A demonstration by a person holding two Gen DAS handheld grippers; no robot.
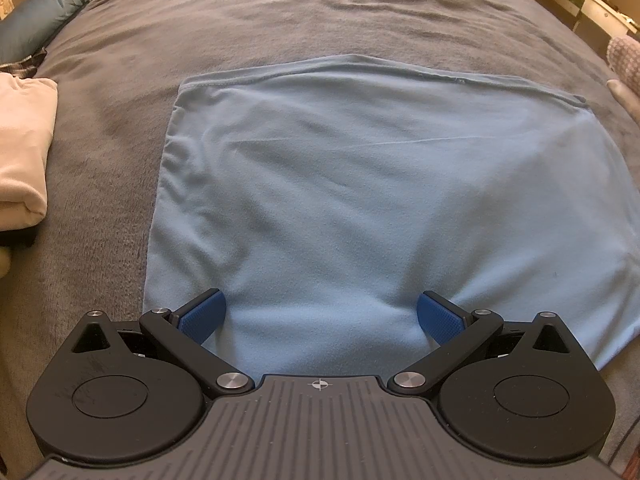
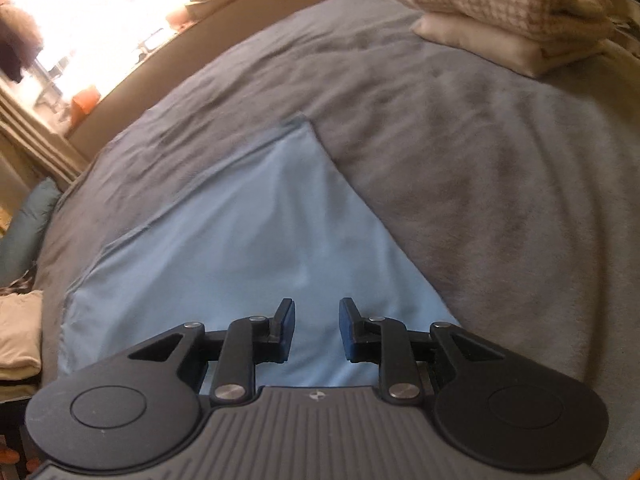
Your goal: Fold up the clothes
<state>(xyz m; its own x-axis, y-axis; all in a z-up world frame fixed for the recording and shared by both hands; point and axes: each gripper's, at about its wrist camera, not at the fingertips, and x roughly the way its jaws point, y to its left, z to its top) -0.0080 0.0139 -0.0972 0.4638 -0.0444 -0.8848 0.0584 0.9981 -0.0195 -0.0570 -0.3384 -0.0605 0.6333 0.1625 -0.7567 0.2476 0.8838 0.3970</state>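
A light blue garment (image 1: 360, 200) lies flat on the grey bed cover (image 1: 240, 32), folded into a rough rectangle. My left gripper (image 1: 320, 312) is wide open and empty above its near edge. In the right wrist view the same blue garment (image 2: 248, 240) lies below my right gripper (image 2: 317, 320), whose blue pads stand a small gap apart with nothing between them. The right gripper is over the garment's near right part.
A folded cream garment (image 1: 20, 152) lies at the bed's left side, with a teal pillow (image 1: 44, 12) behind it. A folded checked garment on a cream one (image 2: 500, 12) sits at the far right. A bright window (image 2: 100, 8) is at the back left.
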